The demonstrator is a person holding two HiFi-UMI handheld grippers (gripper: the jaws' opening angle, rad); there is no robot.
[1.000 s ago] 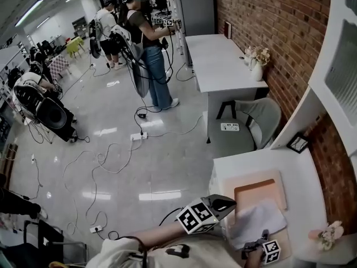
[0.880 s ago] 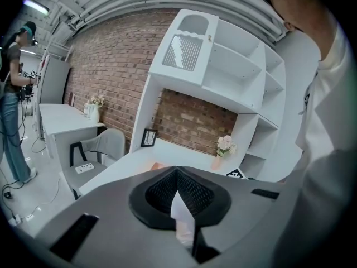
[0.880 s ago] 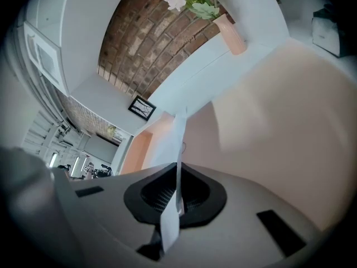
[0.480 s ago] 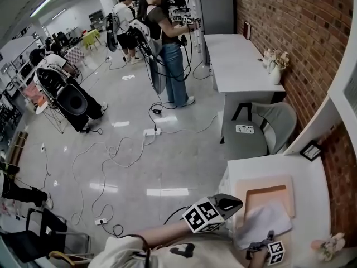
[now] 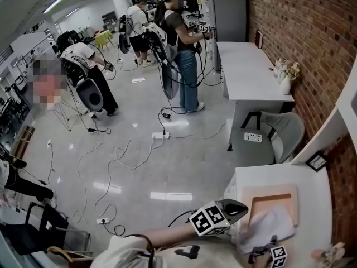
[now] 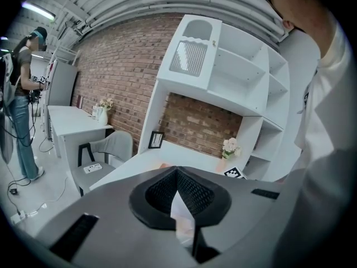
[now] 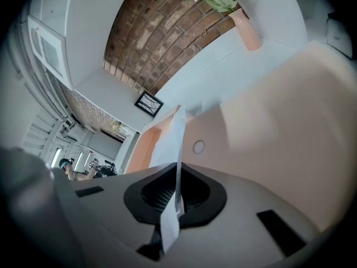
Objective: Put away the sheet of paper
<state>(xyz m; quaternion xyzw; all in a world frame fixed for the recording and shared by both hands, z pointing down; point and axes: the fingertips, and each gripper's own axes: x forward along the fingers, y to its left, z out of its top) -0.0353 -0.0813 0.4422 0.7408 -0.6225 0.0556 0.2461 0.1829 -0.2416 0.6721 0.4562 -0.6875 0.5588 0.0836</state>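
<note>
The white sheet of paper (image 5: 270, 225) hangs over a shallow peach tray (image 5: 274, 191) on the white desk (image 5: 312, 183). At the sheet's left edge my left gripper (image 5: 241, 207) is shut, with white paper (image 6: 181, 214) showing between its pads in the left gripper view. My right gripper (image 5: 261, 252) grips the sheet's near edge. The right gripper view shows the paper (image 7: 173, 138) edge-on, pinched between the shut jaws (image 7: 177, 175), above the tray (image 7: 268, 127).
A small picture frame (image 5: 316, 161) and a pink vase of flowers (image 5: 334, 254) stand on the desk by the brick wall. A grey chair (image 5: 284, 130) sits beyond the desk. Cables (image 5: 111, 166) trail over the floor, and several people stand at the back.
The head view has turned, so the room has slid right in the picture. Both grippers still hold the sheet over the tray, with hardly any movement relative to it.
</note>
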